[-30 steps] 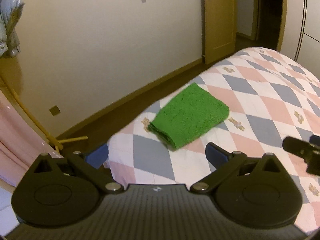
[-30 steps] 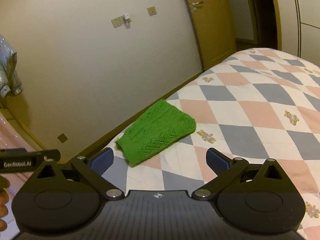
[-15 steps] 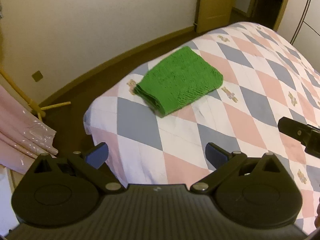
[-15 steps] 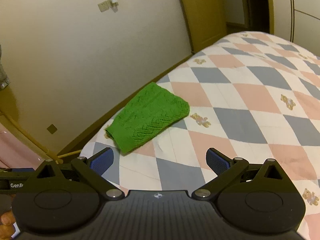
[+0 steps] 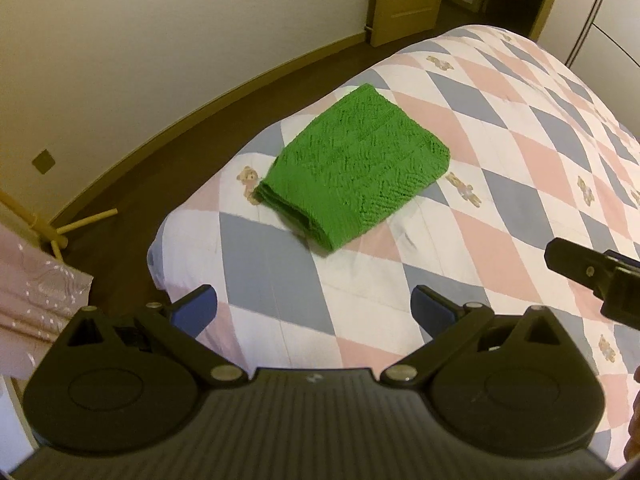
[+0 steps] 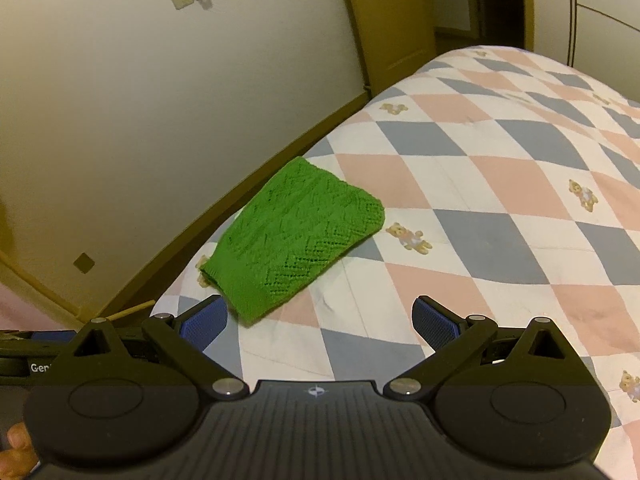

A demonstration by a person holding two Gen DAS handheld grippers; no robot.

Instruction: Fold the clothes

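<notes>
Ahead of the black, blue-padded left gripper [image 5: 314, 310] lies a green zigzag-knit garment [image 5: 354, 170] on a pink, grey and white diamond quilt [image 5: 500, 184] printed with teddy bears.

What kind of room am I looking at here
Most likely a home bedroom: a bed under a checked teddy-bear quilt, a folded green knit garment lying on it, and a wooden door in the plain wall beyond.

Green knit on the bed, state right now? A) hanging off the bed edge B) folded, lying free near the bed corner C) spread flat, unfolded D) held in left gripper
B: the green knit lies folded in layers on the quilt, with the left gripper and right gripper both open and clear of it.
</notes>
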